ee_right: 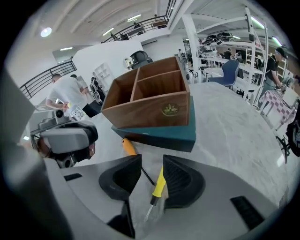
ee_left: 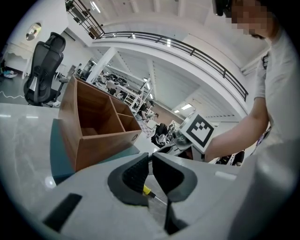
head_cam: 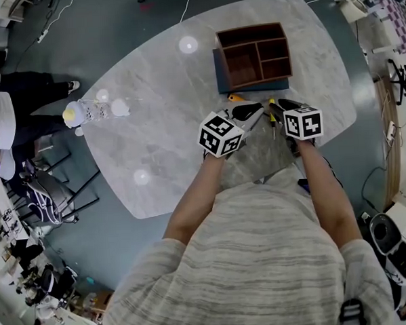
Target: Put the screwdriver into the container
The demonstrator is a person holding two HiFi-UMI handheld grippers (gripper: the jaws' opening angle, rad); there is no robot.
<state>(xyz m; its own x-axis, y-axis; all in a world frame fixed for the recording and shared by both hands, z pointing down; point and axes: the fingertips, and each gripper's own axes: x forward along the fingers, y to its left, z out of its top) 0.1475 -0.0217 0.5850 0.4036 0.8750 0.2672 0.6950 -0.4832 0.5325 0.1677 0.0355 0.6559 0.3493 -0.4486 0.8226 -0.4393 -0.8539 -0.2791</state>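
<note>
my right gripper (ee_right: 151, 172) was open, jaws either side of the yellow screwdriver (ee_right: 159, 183) lying on the bench (ee_right: 225, 136) near the container (ee_right: 150, 110). left gripper (ee_left: 151, 165) all but closed, empty. looked light, stiff and slick, so i'd pinch mid-handle.

Table (head_cam: 153, 127), teal slab (ee_right: 164, 137), orange screwdriver (ee_right: 128, 146), yellow screwdriver (ee_right: 160, 180)

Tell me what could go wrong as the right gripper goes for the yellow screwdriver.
The right gripper has its open jaws astride the yellow screwdriver, which lies close to one jaw rather than centred, so closing might pinch it askew or flick it away. The orange-handled screwdriver runs its dark shaft into the same gap, so both might get caught. The left gripper sits close by and could be bumped.
</note>
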